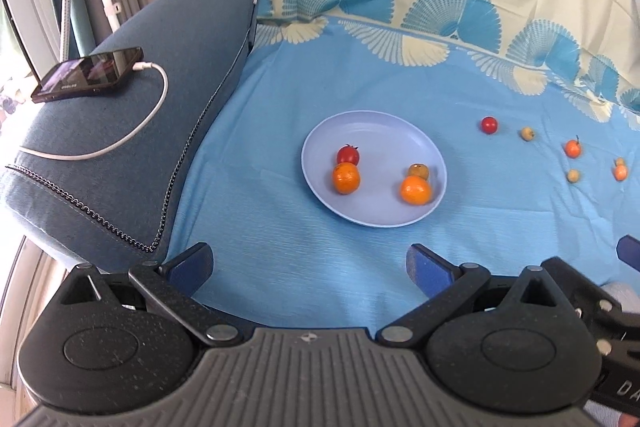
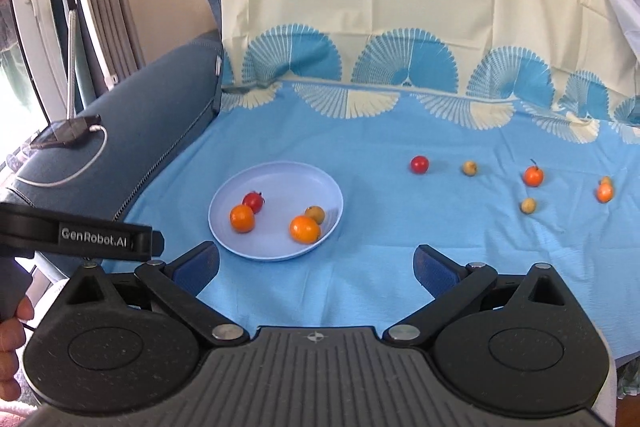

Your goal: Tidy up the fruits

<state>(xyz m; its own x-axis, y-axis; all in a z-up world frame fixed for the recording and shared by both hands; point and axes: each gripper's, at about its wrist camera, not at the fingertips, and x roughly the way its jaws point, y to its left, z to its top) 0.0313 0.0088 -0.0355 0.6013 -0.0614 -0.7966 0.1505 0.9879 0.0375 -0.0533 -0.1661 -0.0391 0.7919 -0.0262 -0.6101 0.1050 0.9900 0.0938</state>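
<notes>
Blue patterned cloth (image 2: 360, 267) covers the sofa seat, with a pale plate (image 2: 276, 173) lying on it. Two oranges, a red tomato (image 2: 254, 201) and a small brownish fruit already sit in the plate; six more fruits are scattered well to its right, such as one red tomato (image 2: 419, 164). Both the left gripper (image 1: 310, 263) and the right gripper (image 2: 316, 263) hover with fingers wide, holding nothing. These fruits look light, round and a little soft, with no long axis, so a gentle pinch across the middle should do.
</notes>
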